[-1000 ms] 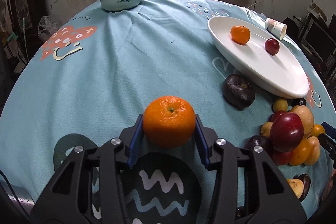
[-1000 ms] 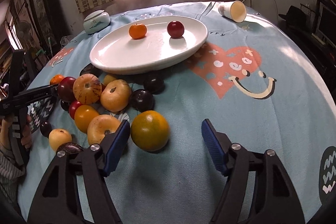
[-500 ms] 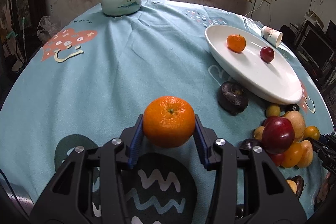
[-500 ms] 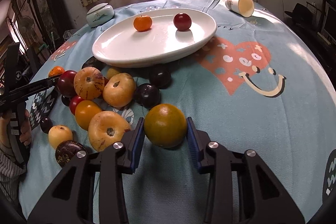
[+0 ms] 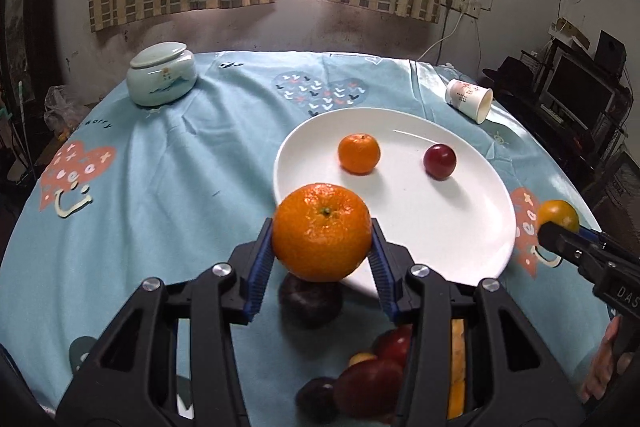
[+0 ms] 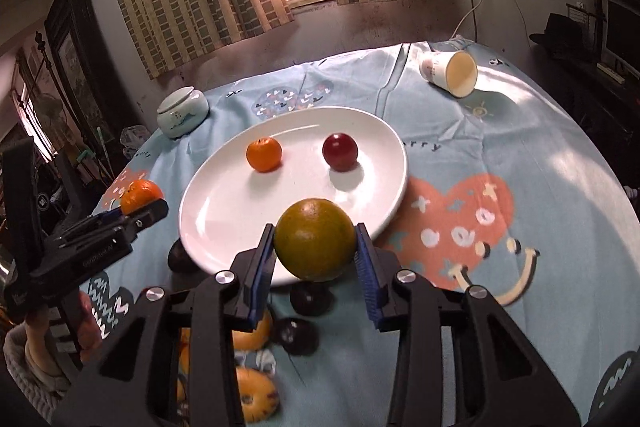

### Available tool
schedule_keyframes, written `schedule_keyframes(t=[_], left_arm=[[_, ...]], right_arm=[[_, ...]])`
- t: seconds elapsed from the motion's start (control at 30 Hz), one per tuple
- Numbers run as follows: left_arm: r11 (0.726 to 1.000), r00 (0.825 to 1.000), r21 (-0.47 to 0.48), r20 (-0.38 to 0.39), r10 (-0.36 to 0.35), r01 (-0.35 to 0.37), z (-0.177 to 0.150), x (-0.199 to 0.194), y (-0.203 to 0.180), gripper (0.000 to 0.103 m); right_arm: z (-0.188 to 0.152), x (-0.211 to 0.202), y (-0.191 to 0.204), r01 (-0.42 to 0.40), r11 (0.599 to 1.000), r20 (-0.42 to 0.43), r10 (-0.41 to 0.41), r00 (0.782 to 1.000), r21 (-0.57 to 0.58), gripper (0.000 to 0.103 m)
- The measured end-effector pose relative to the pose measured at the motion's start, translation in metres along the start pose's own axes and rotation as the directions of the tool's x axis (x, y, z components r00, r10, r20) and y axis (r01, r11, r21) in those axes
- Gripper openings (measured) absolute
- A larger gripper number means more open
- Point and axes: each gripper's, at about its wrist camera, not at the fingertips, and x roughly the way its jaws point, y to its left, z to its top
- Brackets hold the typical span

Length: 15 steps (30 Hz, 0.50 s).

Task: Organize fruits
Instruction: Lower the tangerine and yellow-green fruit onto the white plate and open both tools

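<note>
The left gripper (image 5: 322, 259) squeezes a bright orange (image 5: 322, 231) above the near rim of the white plate (image 5: 460, 227). The right gripper (image 6: 316, 267) squeezes a greenish orange (image 6: 315, 239) over the same rim. Most of the plate near them is bare; a small orange (image 5: 359, 153) and red plum (image 5: 439, 161) sit farther back

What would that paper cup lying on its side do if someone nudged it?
The paper cup lies tipped over on the tablecloth, so it would probably roll, likely curving since it tapers. It looks empty and thin-walled, so likely very light and easy to crush.
</note>
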Motion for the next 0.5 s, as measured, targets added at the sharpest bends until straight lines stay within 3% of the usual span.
schedule_keyframes(t=[0.23,0.43,0.5], left_arm=[[0.999,1.000,0.054,-0.025,0.010,-0.009,0.003,0.031,-0.013,0.046],[0.999,0.997,0.042,-0.073,-0.011,0.014,0.000,0.048,-0.008,0.047],[0.999,0.998,0.044,-0.056,-0.018,0.020,0.000,0.045,-0.008,0.060]], right_arm=[[0.004,0.045,0.009,0.014,1.000,-0.021,-0.014,1.000,-0.003,0.039],[0.000,0.061,0.008,0.031,0.999,-0.059,-0.031,0.998,-0.011,0.040],[-0.002,0.063,0.006,0.035,0.999,-0.068,-0.036,0.997,-0.016,0.052]])
